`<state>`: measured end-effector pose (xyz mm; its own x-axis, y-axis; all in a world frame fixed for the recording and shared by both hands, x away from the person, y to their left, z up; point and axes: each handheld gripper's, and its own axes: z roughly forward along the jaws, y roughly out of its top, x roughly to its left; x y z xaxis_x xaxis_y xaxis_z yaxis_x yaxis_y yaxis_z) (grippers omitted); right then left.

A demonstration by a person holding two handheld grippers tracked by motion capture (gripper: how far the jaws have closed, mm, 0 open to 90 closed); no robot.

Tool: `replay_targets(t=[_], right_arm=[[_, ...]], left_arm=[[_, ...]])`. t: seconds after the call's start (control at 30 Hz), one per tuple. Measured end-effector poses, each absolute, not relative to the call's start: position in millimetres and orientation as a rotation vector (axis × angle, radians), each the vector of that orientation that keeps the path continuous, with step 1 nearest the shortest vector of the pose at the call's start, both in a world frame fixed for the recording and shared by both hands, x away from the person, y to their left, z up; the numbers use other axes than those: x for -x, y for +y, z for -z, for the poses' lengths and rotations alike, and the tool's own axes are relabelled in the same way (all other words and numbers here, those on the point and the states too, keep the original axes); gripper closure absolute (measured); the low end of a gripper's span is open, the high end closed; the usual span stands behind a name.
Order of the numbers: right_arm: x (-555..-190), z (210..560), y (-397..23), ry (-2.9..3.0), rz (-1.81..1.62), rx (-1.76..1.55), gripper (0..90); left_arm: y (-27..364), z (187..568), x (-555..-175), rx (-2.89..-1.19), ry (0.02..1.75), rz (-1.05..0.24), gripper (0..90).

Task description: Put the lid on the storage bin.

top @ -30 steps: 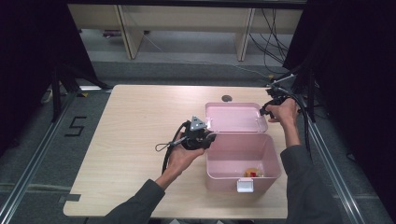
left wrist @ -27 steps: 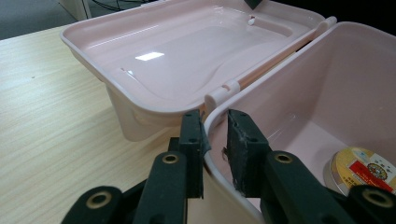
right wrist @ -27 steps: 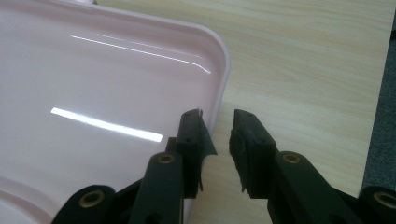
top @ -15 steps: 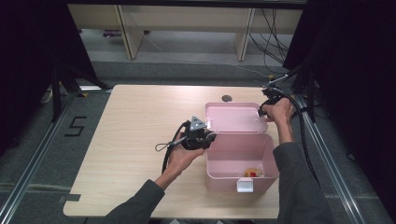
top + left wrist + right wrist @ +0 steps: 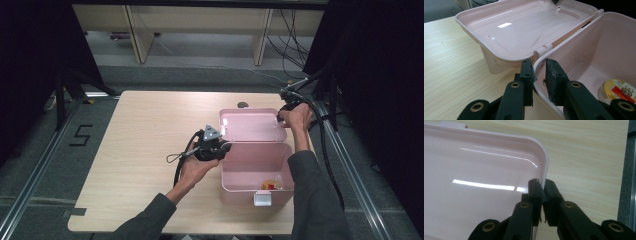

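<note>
A pink plastic box point(image 5: 250, 192) stands on the table with its hinged lid point(image 5: 250, 125) swung open and lying back. A round tin point(image 5: 270, 185) with a yellow and red label lies on the box's floor point(image 5: 621, 90). My left gripper point(image 5: 222, 148) is shut on the box's left wall, one jaw inside the rim and one outside point(image 5: 539, 66). My right gripper point(image 5: 281, 117) sits at the lid's far right corner. Its jaws have just been closing and now pinch the lid's rim point(image 5: 541, 186), with the lid point(image 5: 486, 170) spreading to their left.
The wooden table point(image 5: 140, 140) has bare room left of the box. A small dark object point(image 5: 242, 105) lies just behind the lid. A white latch point(image 5: 262, 198) hangs on the box's front. The table's edge and a grey rail point(image 5: 631, 170) run close beside the right gripper.
The right hand has edged in to the lid's far right corner and its jaws have closed on the rim. The left hand and the box have stayed put.
</note>
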<state>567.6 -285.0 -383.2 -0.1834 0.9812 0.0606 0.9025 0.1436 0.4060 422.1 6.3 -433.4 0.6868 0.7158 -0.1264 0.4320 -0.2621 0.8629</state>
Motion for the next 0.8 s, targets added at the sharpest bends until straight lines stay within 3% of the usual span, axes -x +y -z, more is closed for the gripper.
replay_targets(t=[0.8], right_arm=[[-541, 344, -297, 2.126, -0.72, -1.719, 87.0]], left_arm=[[3, 434, -419, -1.893, 0.918, -0.369, 76.1]])
